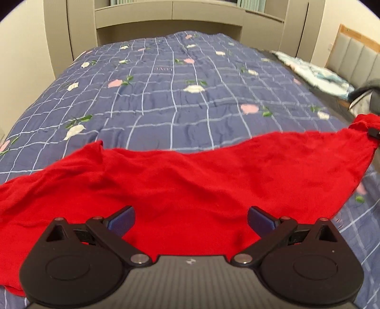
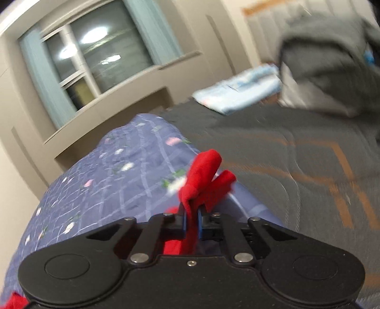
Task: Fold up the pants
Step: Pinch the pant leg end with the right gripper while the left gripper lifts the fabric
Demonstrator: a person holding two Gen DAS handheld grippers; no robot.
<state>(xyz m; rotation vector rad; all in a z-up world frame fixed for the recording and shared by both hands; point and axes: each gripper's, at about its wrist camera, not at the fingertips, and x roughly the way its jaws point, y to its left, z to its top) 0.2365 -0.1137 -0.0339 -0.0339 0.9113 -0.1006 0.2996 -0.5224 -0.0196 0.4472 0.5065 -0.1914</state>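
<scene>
The red pants [image 1: 180, 180] lie spread across the near part of the bed in the left wrist view, with the right end lifted. My left gripper [image 1: 191, 219] is open, its blue pads wide apart just above the red cloth and holding nothing. My right gripper [image 2: 192, 221] is shut on a bunched edge of the red pants [image 2: 201, 178], which sticks up past the fingertips. It also shows in the left wrist view [image 1: 374, 133] at the far right, pinching the raised end of the pants.
The bed carries a blue checked quilt with flowers [image 1: 166, 90]. A folded light-blue cloth [image 2: 237, 95] lies on a dark grey cover [image 2: 285, 154] at the right. A beige shelf unit [image 1: 166, 21] stands behind the bed. A grey garment [image 2: 332, 59] hangs at the right.
</scene>
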